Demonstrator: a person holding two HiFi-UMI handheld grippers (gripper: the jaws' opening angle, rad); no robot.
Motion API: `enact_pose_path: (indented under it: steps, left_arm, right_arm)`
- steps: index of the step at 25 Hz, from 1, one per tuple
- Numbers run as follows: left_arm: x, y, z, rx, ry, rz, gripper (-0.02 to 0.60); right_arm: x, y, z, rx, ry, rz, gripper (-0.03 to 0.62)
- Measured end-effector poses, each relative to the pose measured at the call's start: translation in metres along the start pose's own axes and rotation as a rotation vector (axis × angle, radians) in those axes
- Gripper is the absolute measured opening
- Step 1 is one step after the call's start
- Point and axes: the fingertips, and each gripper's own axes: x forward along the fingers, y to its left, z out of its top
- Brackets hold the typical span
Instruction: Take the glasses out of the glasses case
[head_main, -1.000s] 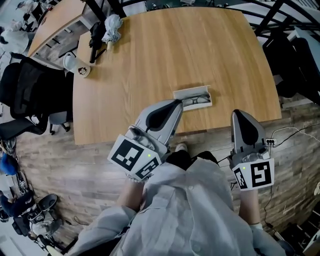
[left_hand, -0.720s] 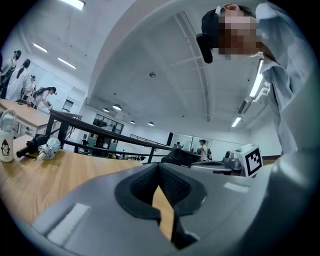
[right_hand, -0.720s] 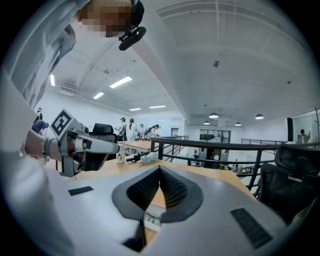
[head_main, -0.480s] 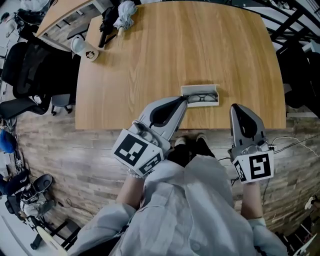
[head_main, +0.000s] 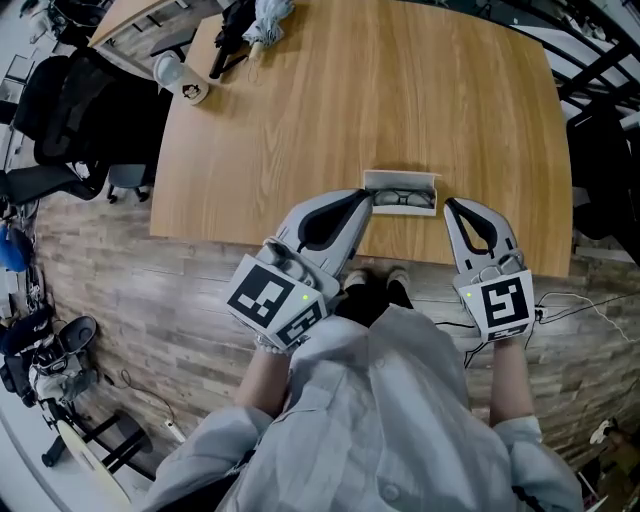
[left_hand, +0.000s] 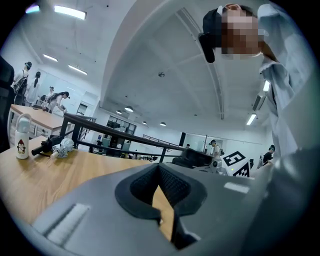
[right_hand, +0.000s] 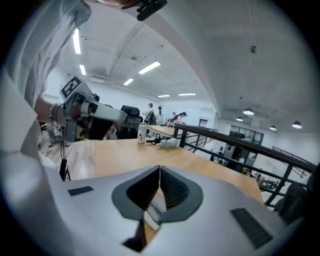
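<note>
- Left hand-held gripper (head_main: 366, 196), grey with a black-and-white marker cube at its rear, reaches the left end of the case. Its tip is touching that end or just beside it; I cannot tell which. Its own view shows the jaws drawn together at the tips, with only a thin wedge of tabletop between the ribbed black pads and nothing held.
- White rectangular glasses case (head_main: 401, 193) lies open near the front edge of the light wooden table (head_main: 380, 100), long side across.
- Dark-framed glasses (head_main: 403, 198) lie inside the case, folded, along its length.
- Right hand-held gripper (head_main: 449, 204), grey with the same kind of cube, has its tip just beside the right end of the case. Its jaws are closed to a narrow slit and clasp nothing; through the slit, its own view shows a corner of the white case and a lens.
- White bottle (head_main: 184, 81) stands well away from the case, at the far left corner of the table.
</note>
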Motion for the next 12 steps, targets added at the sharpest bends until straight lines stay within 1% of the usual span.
enact_pose_path:
  steps: [5, 12]
  left_arm:
    - [-0.004, 0.003, 0.0, -0.021, -0.012, 0.061, 0.005]
    - [-0.013, 0.004, -0.001, -0.02, -0.022, 0.125, 0.005]
  right_arm:
    - [0.02, 0.009, -0.024, -0.082, 0.086, 0.131, 0.002]
    - [0.043, 0.027, -0.06, -0.143, 0.187, 0.294, 0.003]
